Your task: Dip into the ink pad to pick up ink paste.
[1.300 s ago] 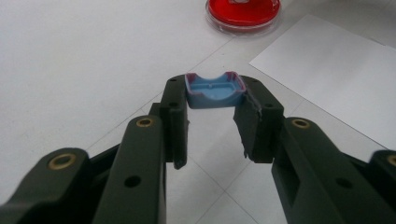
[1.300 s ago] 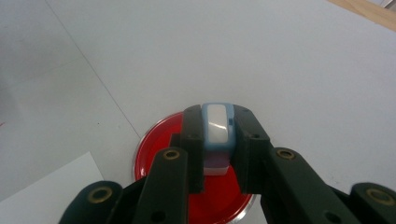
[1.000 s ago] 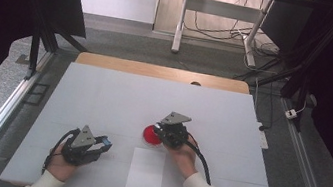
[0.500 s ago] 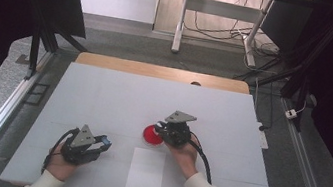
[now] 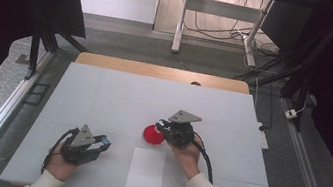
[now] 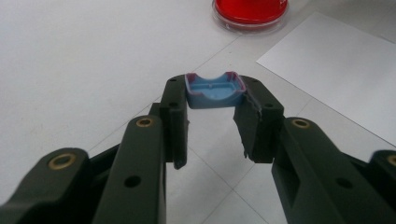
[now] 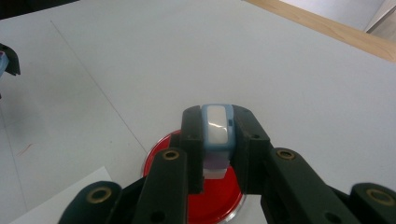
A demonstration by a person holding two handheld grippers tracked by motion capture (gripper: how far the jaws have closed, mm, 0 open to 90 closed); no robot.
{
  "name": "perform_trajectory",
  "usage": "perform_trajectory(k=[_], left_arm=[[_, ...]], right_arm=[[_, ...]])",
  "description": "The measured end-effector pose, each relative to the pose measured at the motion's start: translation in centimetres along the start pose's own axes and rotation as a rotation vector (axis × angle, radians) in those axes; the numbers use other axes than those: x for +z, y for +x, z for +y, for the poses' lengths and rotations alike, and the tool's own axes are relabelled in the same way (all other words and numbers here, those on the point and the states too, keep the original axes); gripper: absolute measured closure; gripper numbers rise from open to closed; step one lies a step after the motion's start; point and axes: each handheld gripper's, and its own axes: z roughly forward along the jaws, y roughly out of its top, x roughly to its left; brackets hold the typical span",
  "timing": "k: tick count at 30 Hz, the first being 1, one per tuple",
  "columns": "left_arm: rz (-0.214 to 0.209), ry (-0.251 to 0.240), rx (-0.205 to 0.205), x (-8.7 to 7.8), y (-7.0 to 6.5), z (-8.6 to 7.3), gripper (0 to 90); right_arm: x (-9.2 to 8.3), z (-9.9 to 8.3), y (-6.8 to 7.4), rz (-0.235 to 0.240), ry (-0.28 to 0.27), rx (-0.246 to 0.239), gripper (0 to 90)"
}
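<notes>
Paper (image 5: 146, 172), a white sheet, lies nearest the person on the table (image 5: 103, 93), between the two forearms. Just left of it, the left gripper (image 5: 102, 140) rests low at the near left, its jaws clamped on a blue cap (image 6: 215, 90). In the left gripper view the cap sits between the jaw tips with its hollow side up, rim tinged pink, one edge scooped out; the paper's corner (image 6: 336, 70) lies to the right and the red dish (image 6: 250, 10) shows beyond, at the top edge.

Farther in, just past the paper's far edge, the red dish (image 5: 153, 134) stands on the table near its middle. The right gripper (image 5: 162, 124) reaches over the dish from its right side, the hand (image 5: 187, 150) behind it. Its jaws grip a small blue case (image 7: 217, 126) with a pale, glossy face, held upright between the tips; a whitish piece hangs under it. In the right gripper view the case hangs above the dish (image 7: 163, 158), and whether it touches the dish I cannot tell. The left gripper's jaw tip (image 7: 8, 58) shows at that view's left edge.

Beyond the dish, the table runs to a wooden strip (image 5: 158, 71) along its far edge.
</notes>
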Motion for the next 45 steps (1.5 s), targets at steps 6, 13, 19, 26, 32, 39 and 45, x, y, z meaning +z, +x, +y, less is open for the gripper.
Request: perform_trajectory(k=[6,13,19,26,32,39,45], left_arm=[[-0.003,-0.001,0.000,0.0,0.0,0.0,64.9],[-0.005,-0.002,-0.006,0.0,0.3,-0.1,64.9],[-0.004,-0.002,-0.007,0.0,0.4,-0.2,64.9],[0.006,-0.002,-0.006,-0.1,0.4,-0.3,64.9],[0.008,-0.002,-0.008,-0.1,0.5,-0.3,64.9],[0.012,-0.003,-0.010,-0.2,0.4,-0.3,65.0],[0.015,-0.003,-0.010,-0.3,0.3,-0.4,64.9]], right_arm=[[-0.3,0.0,0.1,0.006,-0.001,-0.002,75.4],[-0.8,0.1,0.2,0.018,-0.017,0.009,75.4],[-1.8,0.2,0.1,0.009,-0.037,0.013,75.4],[-2.8,0.2,0.2,0.015,-0.046,0.012,75.3],[-3.3,0.2,0.3,0.029,-0.055,0.012,75.4],[-4.4,0.1,0.8,0.049,-0.073,0.012,75.4],[-5.6,-0.2,1.1,0.061,-0.083,0.008,75.4]])
